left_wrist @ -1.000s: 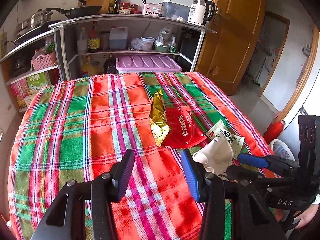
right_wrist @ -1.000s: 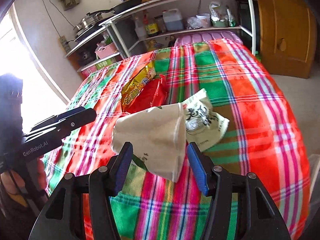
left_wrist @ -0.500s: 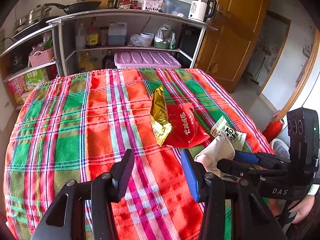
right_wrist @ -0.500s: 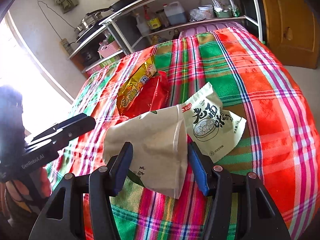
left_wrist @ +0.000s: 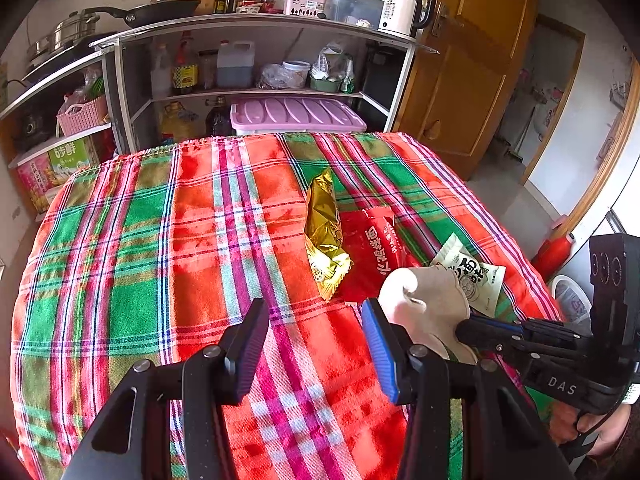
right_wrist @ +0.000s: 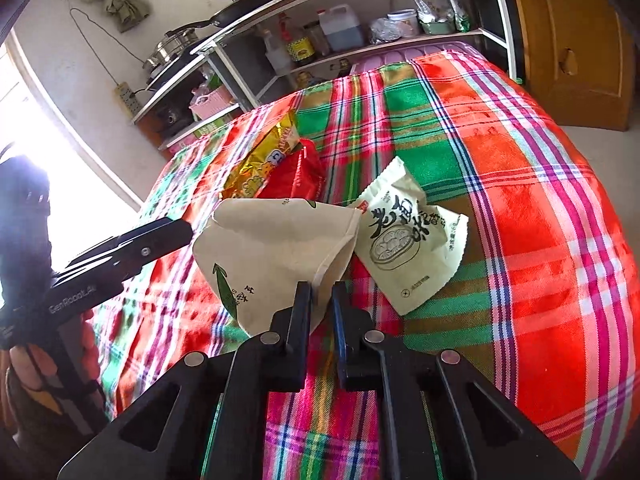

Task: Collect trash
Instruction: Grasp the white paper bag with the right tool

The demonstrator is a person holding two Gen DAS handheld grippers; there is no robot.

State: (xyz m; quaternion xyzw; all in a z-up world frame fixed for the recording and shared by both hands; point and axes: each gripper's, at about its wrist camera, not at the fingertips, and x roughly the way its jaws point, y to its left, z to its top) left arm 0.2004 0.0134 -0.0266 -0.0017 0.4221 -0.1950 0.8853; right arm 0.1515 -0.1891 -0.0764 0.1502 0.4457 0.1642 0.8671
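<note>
Left wrist view: the left gripper point(left_wrist: 316, 354) is hovering over the red-and-green plaid tablecloth point(left_wrist: 160, 240), jaws standing apart with nothing between them. At two o'clock from its tips the crumpled beige paper bag point(left_wrist: 430, 308) is sitting pinched at its near edge by the right gripper point(left_wrist: 466, 330), which is reaching in from three o'clock. Past the bag, at twelve to one o'clock, a gold foil wrapper point(left_wrist: 324, 236) is lying partly over a flat red snack packet point(left_wrist: 374, 252); a pale green printed sachet point(left_wrist: 468, 272) is lying just beside the bag, toward the table's right edge.

Right wrist view: the right gripper's jaws are clamped together on a thin fold of the bag's lower corner. The sachet is touching the bag at one o'clock.

Risks, as judgement: the bite is small and on one layer, so the paper could be tearing or slipping once lifted; the bag's swing could be dragging the sachet off the edge.

View difference: only the right wrist view is showing how little paper is caught; only the left is showing a white bin point(left_wrist: 570, 300) on the floor beyond the table's right edge.
</note>
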